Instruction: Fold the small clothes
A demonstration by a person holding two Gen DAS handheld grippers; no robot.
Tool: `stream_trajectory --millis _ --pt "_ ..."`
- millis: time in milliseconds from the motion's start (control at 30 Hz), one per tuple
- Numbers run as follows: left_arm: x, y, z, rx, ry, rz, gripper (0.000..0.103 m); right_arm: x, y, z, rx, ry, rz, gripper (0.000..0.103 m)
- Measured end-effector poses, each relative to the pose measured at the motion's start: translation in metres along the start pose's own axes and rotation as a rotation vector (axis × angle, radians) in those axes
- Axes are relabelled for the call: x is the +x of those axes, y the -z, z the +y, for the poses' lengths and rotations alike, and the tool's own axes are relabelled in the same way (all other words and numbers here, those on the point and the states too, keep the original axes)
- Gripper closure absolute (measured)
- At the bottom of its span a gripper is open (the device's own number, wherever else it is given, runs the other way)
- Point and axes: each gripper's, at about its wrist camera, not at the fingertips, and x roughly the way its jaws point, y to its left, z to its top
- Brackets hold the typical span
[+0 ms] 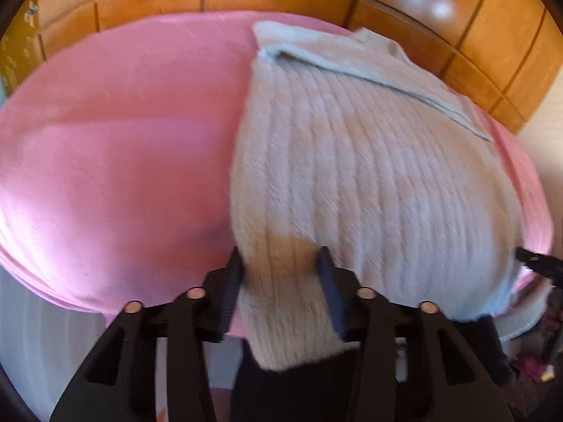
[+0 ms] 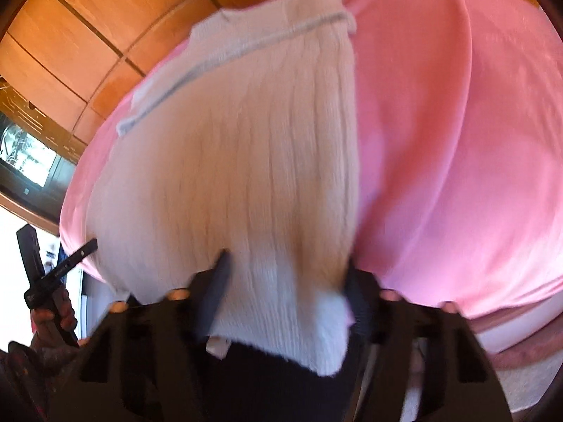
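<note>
Although motion blur softens both views, the cream ribbed knit sweater (image 1: 369,161) reads as a soft, fluffy, light garment that will drape and stretch rather than keep an edge. It lies on the pink cloth-covered bench (image 1: 116,161), its near hem spilling over the bench's front edge toward 6 o'clock, its pale grey-blue trimmed end (image 1: 316,59) lying away toward 12 o'clock.

My judgement is that the ribbing will give under a pull, so the hem corners are the best places to take hold, both raised together so the knit does not sag in the middle; its fuzzy surface should not slip between pads.

From the left wrist view, the left tongs (image 1: 281,270) stand spread with hem fabric lying between the two fingers; neither pad looks pressed on it, so I read them as released. From the right wrist view, the right tongs (image 2: 286,270) straddle the other hem corner the same way, parted, fabric between but not pinched.

Only the left view shows the sweater's right side reaching toward the bench's 3 o'clock edge, with the right tongs' tip there. Only the right view shows the person's left hand (image 2: 52,313) gripping its handle at 8 o'clock, a dark framed window (image 2: 24,154) at 9 o'clock, and a long crease (image 2: 454,161) running down the pink cloth.
</note>
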Motion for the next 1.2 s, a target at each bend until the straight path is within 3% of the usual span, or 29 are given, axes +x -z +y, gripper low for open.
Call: stream_trajectory --millis 33,67,133,267,433,533,667,800,867,900,933,967,1000,1100,1167,1200 --pt "0.001 0.001 0.000 0.008 0.027 0.014 0.083 0.003 0.002 -0.002 -0.002 0.000 0.021 0.063" --pt "0.001 0.001 -0.001 0.012 0.053 0.024 0.089 0.005 0.004 -0.001 -0.009 -0.001 0.039 0.076" --pt "-0.004 0.000 -0.003 0.028 0.090 0.020 0.092 0.004 0.004 0.002 -0.035 -0.011 0.055 0.089" --pt "-0.015 -0.010 0.003 0.001 0.202 0.018 0.093 -0.010 -0.008 0.011 -0.039 -0.094 0.039 0.092" --pt "-0.029 -0.040 0.008 -0.095 0.373 -0.023 0.094 -0.035 -0.041 0.020 0.007 -0.255 -0.088 0.092" --pt "-0.029 -0.068 0.010 -0.140 0.438 -0.060 0.094 -0.038 -0.071 0.016 0.058 -0.294 -0.160 0.092" --pt "-0.007 -0.113 0.017 -0.219 0.465 -0.080 0.094 -0.018 -0.116 0.008 0.125 -0.241 -0.200 0.092" --pt "0.026 -0.151 0.028 -0.316 0.413 -0.068 0.094 0.003 -0.150 -0.017 0.226 -0.199 -0.211 0.092" --pt "0.049 -0.168 0.039 -0.412 0.356 -0.039 0.094 0.008 -0.160 -0.026 0.265 -0.201 -0.221 0.086" --pt "0.053 -0.171 0.044 -0.448 0.355 -0.037 0.082 0.009 -0.165 -0.032 0.286 -0.215 -0.234 0.081" --pt "0.056 -0.174 0.053 -0.489 0.356 -0.046 0.067 0.008 -0.168 -0.035 0.303 -0.228 -0.241 0.054" --pt "0.056 -0.175 0.060 -0.515 0.341 -0.059 0.060 0.002 -0.167 -0.045 0.321 -0.238 -0.258 0.032" --pt "0.052 -0.174 0.066 -0.532 0.305 -0.089 0.056 -0.003 -0.166 -0.047 0.327 -0.229 -0.282 0.029" --pt "0.044 -0.168 0.071 -0.475 0.254 -0.108 0.056 -0.011 -0.159 -0.054 0.328 -0.218 -0.289 0.023" --pt "0.040 -0.157 0.072 -0.404 0.245 -0.112 0.053 -0.014 -0.151 -0.057 0.312 -0.173 -0.280 0.019" --pt "0.037 -0.148 0.069 -0.348 0.242 -0.114 0.046 -0.015 -0.145 -0.056 0.293 -0.154 -0.276 0.019"
